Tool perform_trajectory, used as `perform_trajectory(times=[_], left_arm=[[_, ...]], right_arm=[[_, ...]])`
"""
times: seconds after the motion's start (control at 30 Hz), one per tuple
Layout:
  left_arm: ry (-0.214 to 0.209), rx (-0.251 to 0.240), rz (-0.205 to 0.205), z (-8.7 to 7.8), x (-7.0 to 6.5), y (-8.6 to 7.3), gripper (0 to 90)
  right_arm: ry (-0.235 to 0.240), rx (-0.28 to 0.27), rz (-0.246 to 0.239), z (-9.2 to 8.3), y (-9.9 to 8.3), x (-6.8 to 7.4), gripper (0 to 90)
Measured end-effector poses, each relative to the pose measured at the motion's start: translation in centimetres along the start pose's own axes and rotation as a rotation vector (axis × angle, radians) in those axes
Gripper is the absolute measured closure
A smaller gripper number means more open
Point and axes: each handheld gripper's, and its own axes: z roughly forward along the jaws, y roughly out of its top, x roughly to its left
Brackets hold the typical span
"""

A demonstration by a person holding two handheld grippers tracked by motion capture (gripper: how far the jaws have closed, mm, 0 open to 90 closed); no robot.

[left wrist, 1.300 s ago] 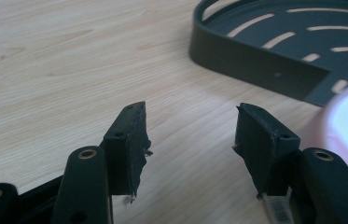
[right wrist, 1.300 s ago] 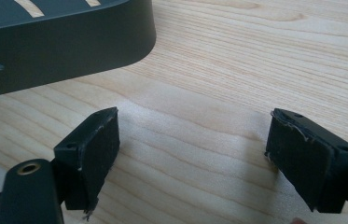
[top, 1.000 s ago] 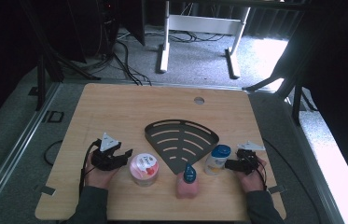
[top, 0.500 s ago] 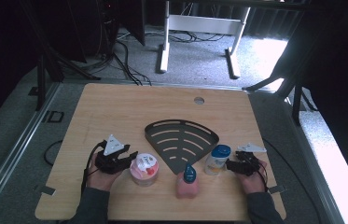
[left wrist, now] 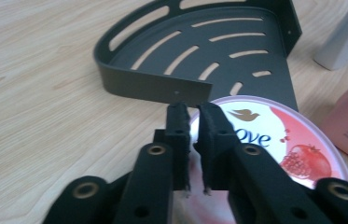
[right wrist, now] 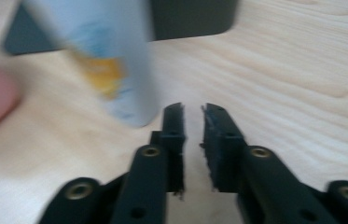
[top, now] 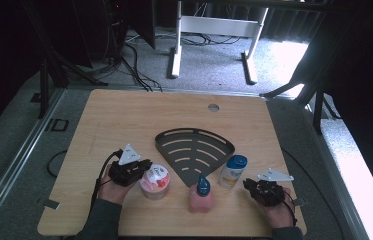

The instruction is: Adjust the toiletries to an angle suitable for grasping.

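Observation:
My left gripper (top: pixel 145 168) sits at the left edge of a round Dove jar (top: pixel 155 181) with a pink and white lid. Its jaws (left wrist: pixel 192 108) have just been closing and stand almost together over the lid's rim (left wrist: pixel 279 140), with nothing between them. My right gripper (top: pixel 247 184) lies just right of a white bottle with a blue lid (top: pixel 233 171). Its jaws (right wrist: pixel 193 108) have also just been closing, stand nearly together and are empty, with the blurred bottle (right wrist: pixel 111 60) to their left. A black slotted corner shelf (top: pixel 194 150) lies behind the jar.
A pink bottle with a blue cap (top: pixel 202 195) stands between the jar and the white bottle, near the front edge of the wooden table (top: pixel 124 120). A small round hole (top: pixel 213 107) sits near the table's far edge. Cables and desk legs lie on the floor beyond.
Both grippers' jaws have come together from wide open. The left gripper has shifted right, up to the jar. The right gripper has drawn back from the white bottle toward the front edge.

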Motion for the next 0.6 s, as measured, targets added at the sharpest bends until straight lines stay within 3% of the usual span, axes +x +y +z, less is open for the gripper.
perform_trajectory(times=[0.1,0.3,0.47,0.6], left_arm=[[-0.003,0.021,0.02,0.7,-0.6,0.2,89.6],[-0.009,0.025,0.044,1.6,-0.8,1.1,89.9],[-0.033,0.045,0.082,3.0,-1.0,2.6,89.9],[-0.051,0.064,0.108,3.9,-1.5,3.5,89.9]], right_arm=[[0.064,0.005,-0.026,-0.6,-0.4,1.2,89.6],[0.127,0.015,-0.106,-0.9,-0.8,4.0,90.0],[0.193,-0.006,-0.138,-0.8,-0.7,5.8,90.0],[0.215,-0.01,-0.166,-0.7,-0.6,6.7,90.0]])
